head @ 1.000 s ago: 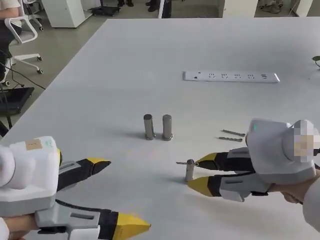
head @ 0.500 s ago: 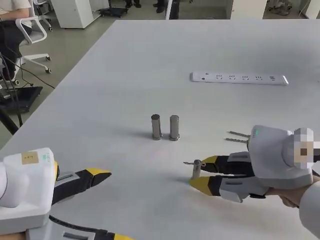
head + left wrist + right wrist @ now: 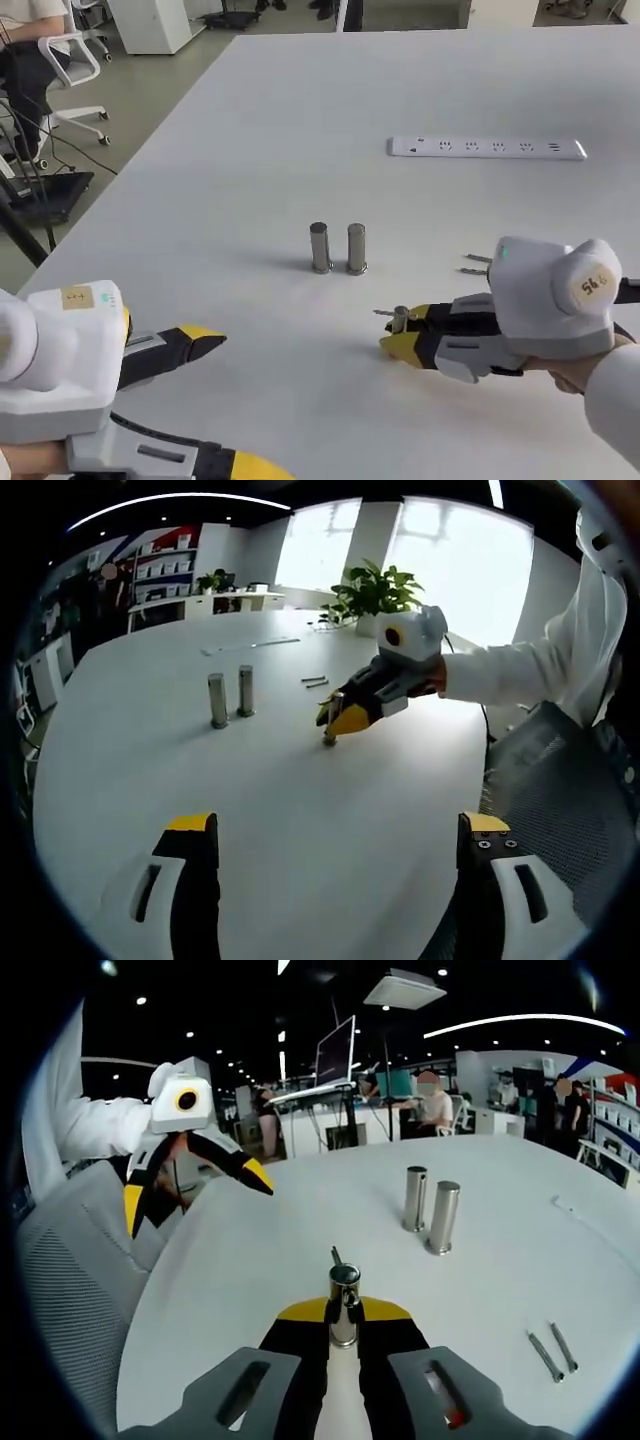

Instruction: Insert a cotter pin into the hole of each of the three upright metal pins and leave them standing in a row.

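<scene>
Two bare metal pins stand upright side by side mid-table. A third, shorter pin stands nearer me, with a cotter pin poking out of its hole to the left. My right gripper is shut on this third pin; the right gripper view has its yellow jaws clamped on the pin low down. My left gripper hangs open at the bottom left, well away from the pins, with nothing between its fingers. Two loose cotter pins lie right of the standing pair.
A white power strip lies at the far right of the white table. Office chairs and floor lie beyond the table's left edge. Bare tabletop stretches between my two grippers.
My right gripper's jaws, open around the third pin a second ago, have come together on it. The left gripper stays open in about the same place. The head camera has shifted slightly.
</scene>
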The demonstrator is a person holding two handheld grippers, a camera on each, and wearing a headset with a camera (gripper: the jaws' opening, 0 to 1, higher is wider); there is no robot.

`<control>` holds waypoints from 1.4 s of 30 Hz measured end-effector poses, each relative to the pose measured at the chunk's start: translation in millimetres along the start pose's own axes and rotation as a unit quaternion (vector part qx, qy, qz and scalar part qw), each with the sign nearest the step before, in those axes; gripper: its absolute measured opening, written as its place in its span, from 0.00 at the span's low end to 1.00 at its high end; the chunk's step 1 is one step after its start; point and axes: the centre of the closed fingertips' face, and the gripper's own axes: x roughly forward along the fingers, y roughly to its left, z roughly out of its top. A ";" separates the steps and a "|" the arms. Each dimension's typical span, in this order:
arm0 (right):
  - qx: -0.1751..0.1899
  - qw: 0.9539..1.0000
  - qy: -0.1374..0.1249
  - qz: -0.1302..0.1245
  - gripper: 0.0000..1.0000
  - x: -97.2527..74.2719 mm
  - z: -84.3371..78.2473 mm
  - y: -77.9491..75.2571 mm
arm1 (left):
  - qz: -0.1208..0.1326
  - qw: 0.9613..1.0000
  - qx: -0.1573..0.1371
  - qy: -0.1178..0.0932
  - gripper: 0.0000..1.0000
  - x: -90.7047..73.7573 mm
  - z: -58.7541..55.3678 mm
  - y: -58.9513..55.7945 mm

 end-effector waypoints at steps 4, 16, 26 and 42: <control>-0.005 1.000 -0.019 0.002 0.04 4.0 10.8 -3.1 | 0.002 1.000 0.001 0.001 0.99 1.1 0.0 -0.3; -0.023 1.000 -0.015 -0.002 0.04 14.7 14.5 -21.9 | -0.006 1.000 0.003 -0.006 0.99 8.7 4.6 1.1; -0.020 1.000 -0.012 0.000 0.04 14.5 5.9 -24.3 | -0.005 1.000 0.001 -0.010 0.99 15.3 10.6 2.1; -0.019 0.999 -0.025 0.005 0.31 2.7 17.9 -19.7 | 0.008 1.000 0.001 -0.023 0.99 14.1 21.0 3.7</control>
